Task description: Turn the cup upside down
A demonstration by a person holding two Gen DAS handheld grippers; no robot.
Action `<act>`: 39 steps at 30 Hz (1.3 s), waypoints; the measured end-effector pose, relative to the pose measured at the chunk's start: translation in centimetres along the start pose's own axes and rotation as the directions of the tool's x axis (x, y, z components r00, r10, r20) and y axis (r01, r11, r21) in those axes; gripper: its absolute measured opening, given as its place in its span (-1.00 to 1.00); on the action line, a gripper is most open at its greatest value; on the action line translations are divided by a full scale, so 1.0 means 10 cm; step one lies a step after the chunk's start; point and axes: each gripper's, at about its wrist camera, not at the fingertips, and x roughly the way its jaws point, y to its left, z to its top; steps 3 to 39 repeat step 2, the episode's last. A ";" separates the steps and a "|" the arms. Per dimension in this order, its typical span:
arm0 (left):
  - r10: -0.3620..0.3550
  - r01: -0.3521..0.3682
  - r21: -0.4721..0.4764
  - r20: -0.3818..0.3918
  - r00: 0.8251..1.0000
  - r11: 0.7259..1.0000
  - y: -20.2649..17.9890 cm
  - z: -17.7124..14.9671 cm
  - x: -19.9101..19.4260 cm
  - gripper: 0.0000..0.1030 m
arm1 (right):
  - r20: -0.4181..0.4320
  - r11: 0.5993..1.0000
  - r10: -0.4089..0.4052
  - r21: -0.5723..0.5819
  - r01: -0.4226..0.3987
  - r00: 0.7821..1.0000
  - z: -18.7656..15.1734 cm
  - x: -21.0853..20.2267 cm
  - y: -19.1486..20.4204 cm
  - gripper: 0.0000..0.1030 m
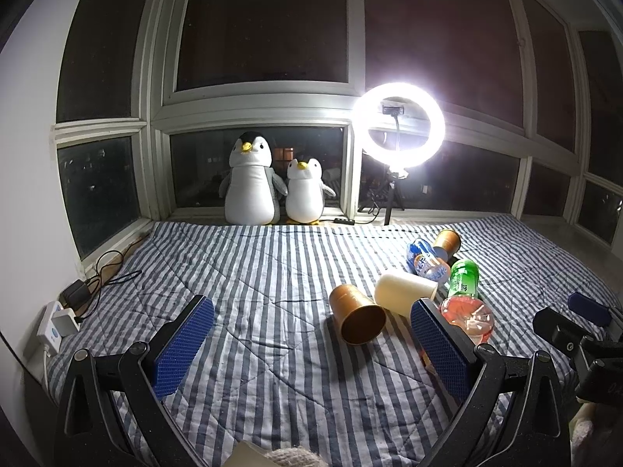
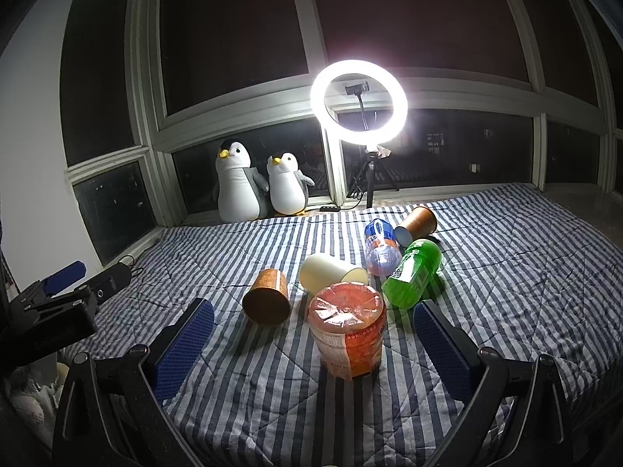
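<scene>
Both grippers wide apart — brown cup (image 1: 356,317) lying sideways; untouched.

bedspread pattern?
Blue-grey and white stripes on the bedspread, quilted; clearest in the left wrist view.

Dim night scene, and we see one main source: the ring light (image 1: 399,128) on the window sill, blown out white with a haloed flare in both views. Windows (image 1: 264,19) are black. Light falls forward over the striped bedspread (image 1: 253,272), so we get shadows toward the camera under the copper cup (image 1: 356,319) and the orange bottle (image 2: 348,329). Near corners go dark. Strong fisheye bend curves the window frames, with black vignette at the edges. Focus is fair mid-frame; we note noise in the dark areas.
</scene>
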 end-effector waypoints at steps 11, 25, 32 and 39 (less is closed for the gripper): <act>0.003 -0.003 0.003 0.000 1.000 1.000 -0.01 -0.01 0.01 0.99 | -0.002 1.000 0.000 0.002 0.000 1.000 -0.01 0.01 0.00 0.97; 0.003 -0.003 0.003 0.000 1.000 1.000 -0.01 -0.01 0.01 0.99 | -0.002 1.000 0.000 0.002 0.000 1.000 -0.01 0.01 0.00 0.97; 0.003 -0.003 0.003 0.000 1.000 1.000 -0.01 -0.01 0.01 0.99 | -0.002 1.000 0.000 0.002 0.000 1.000 -0.01 0.01 0.00 0.97; 0.003 -0.003 0.003 0.000 1.000 1.000 -0.01 -0.01 0.01 0.99 | -0.002 1.000 0.000 0.002 0.000 1.000 -0.01 0.01 0.00 0.97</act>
